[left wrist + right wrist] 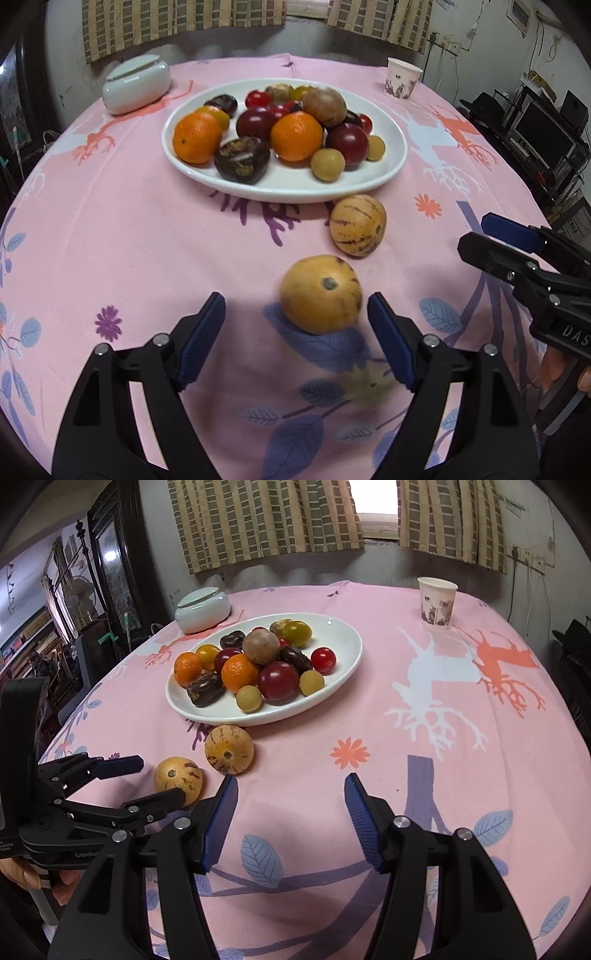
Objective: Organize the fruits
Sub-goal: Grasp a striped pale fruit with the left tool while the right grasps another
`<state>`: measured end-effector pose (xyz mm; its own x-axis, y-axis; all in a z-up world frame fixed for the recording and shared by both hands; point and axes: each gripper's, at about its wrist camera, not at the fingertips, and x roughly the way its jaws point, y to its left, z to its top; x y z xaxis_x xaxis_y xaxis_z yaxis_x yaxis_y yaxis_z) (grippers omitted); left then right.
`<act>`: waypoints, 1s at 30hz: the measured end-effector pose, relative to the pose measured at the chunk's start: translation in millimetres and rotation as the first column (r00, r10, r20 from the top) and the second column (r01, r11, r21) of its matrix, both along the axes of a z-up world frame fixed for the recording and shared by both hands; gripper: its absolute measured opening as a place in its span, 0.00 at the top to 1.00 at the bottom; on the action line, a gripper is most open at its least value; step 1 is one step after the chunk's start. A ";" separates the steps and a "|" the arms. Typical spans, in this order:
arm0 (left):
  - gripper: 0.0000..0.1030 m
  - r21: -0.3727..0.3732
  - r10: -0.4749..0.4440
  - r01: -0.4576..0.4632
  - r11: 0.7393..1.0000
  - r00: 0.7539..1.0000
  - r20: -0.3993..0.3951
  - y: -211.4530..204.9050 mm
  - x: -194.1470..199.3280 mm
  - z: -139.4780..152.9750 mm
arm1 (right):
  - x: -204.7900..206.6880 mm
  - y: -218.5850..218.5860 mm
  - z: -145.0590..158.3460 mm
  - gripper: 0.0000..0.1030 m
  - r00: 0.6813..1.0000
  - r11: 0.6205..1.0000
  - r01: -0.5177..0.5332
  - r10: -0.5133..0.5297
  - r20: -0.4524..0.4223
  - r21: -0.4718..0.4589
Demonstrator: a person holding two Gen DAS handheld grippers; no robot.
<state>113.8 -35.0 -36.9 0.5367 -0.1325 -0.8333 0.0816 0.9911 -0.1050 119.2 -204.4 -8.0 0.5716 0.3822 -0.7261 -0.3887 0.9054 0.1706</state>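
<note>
So the near melon (320, 294), yellow with a few purple streaks, sits on the pink tablecloth (129, 240) on my side of the white plate (288, 190), well apart from its rim. My left tongs (295, 325) stand spread around it with nothing clamped: the right pad is just beside the fruit, the left pad has a clear gap, so the fruit is off-centre between them. From the right wrist view the lower finger looks to be touching or nearly touching the skin; I can't tell which.

Risk one, as I judge it: closing from this offset means one pad hits first and shoves the round fruit sideways, and it rolls on the cloth. If it rolls toward the plate it bumps the striped melon (358, 225), which lies between it and the plate, just beside the rim.

Risk two: the fruit is smooth and rounded, so a grip on the near side only could squeeze it out forward. I'd want the pads past its widest part.

Risk three: the plate is already heaped with oranges (296, 136), plums and small fruits, so a drop onto the pile could knock loose ones over the shallow rim.

My right tongs (290, 805) are parted and empty over bare cloth, on my side of the plate, clear of everything. The paper cup (437, 602) and the lidded jar (202, 609) are beyond the plate, out of the way.
</note>
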 end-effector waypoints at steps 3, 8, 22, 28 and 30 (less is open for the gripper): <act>0.21 0.029 -0.021 0.021 0.999 1.000 -0.002 -9.3 0.7 -4.3 | -1.1 -2.6 0.1 0.41 1.000 1.000 -0.002 0.002 0.002 0.011; 0.54 0.009 -0.041 0.041 0.999 0.999 0.005 -9.0 4.8 -6.8 | -2.7 -2.1 -1.3 0.41 1.000 1.000 -0.011 0.011 0.000 0.017; 0.54 0.032 0.044 -0.046 0.998 0.998 0.035 32.2 5.0 -1.7 | 2.7 61.5 -13.0 0.41 0.994 0.984 -0.113 0.111 -0.020 -0.136; 0.54 0.024 0.071 -0.071 0.997 0.997 0.013 40.1 9.5 -6.7 | 25.3 84.7 -21.2 0.41 0.994 0.985 -0.102 0.097 -0.044 -0.141; 0.54 0.001 0.082 -0.082 0.997 0.997 0.006 44.8 10.8 -6.9 | 31.5 86.8 -23.2 0.41 0.995 0.987 -0.092 0.085 -0.051 -0.135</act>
